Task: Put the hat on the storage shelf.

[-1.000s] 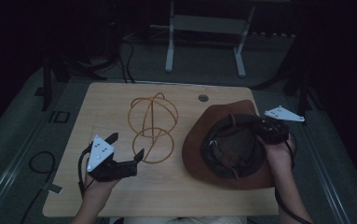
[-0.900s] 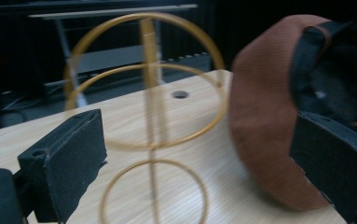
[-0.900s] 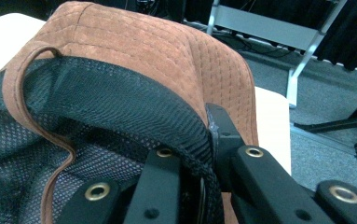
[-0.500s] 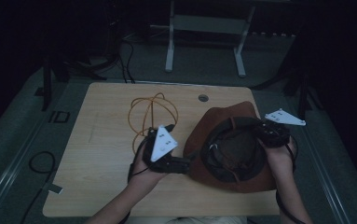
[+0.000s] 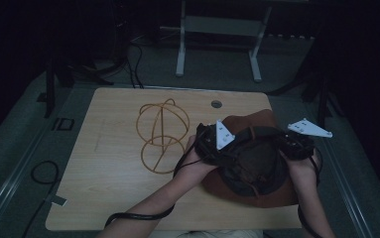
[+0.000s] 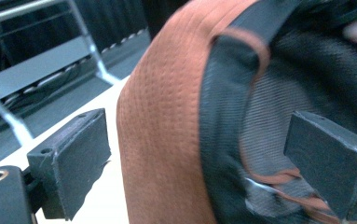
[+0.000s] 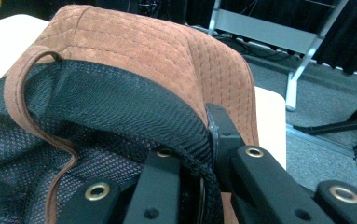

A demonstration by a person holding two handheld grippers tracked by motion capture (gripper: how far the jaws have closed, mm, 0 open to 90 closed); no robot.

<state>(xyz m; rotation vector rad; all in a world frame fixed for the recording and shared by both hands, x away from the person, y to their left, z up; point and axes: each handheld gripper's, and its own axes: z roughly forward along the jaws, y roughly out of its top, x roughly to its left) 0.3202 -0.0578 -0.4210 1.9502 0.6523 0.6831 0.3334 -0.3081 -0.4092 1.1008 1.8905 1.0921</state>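
Light wooden rectangular tabletop (image 5: 108, 163) with rounded corners, seen from above, standing on grey carpeted floor (image 5: 19, 163). Small round grommet hole (image 5: 216, 104) near the far edge. Left of centre, a golden-brown wire frame of crossed hoops (image 5: 160, 134) resting on the wood (base ring flat, upper hoops upright). Toward the right edge, a brown suede wide-brimmed hat with black mesh lining (image 5: 257, 168), turned crown down, brim reaching the right edge. Near left corner: thick black cable (image 5: 138, 216) trailing across the front edge.
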